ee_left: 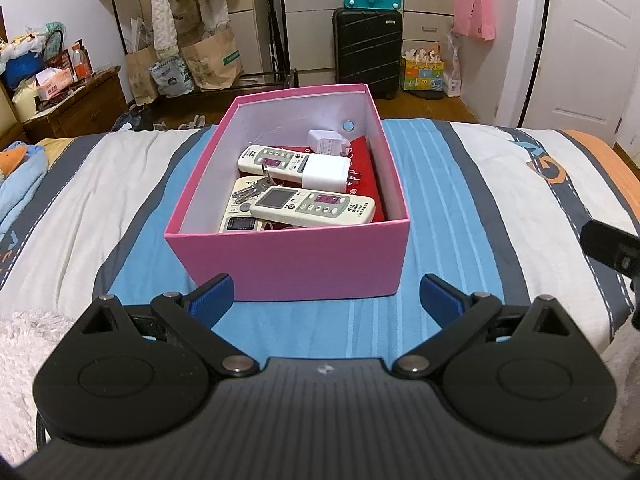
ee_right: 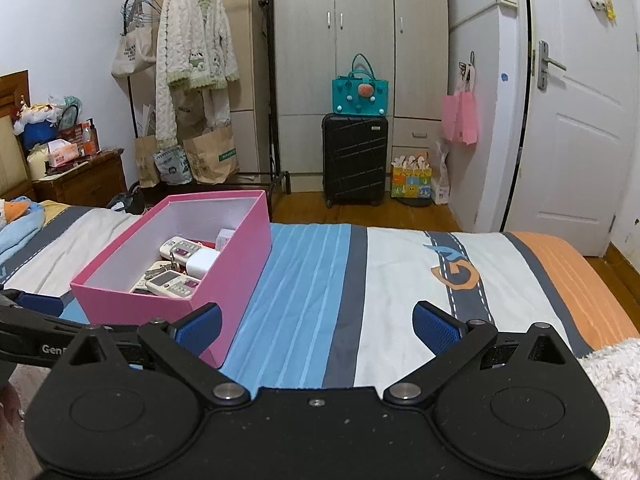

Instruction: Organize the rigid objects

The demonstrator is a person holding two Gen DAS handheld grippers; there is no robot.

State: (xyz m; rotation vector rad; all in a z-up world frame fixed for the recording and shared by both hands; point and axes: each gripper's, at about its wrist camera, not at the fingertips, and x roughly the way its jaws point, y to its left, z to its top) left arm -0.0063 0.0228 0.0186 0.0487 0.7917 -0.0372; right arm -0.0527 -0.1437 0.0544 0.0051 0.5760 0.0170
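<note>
pink cardboard box: mid-bed on striped bedsheet, holding cream remote controls, white charger, keys; gathered tidily.
left gripper: spread wide, empty, facing box.
right gripper: spread wide, empty, beside box.

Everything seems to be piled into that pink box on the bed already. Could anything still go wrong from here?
Possibly. The pink box sits on a soft striped bedspread, so a nudge from the open left claw close in front of it might tip or slide it. Inside, the keys and white charger rest loosely on stacked remotes, and could slip if anything is pulled out.
</note>
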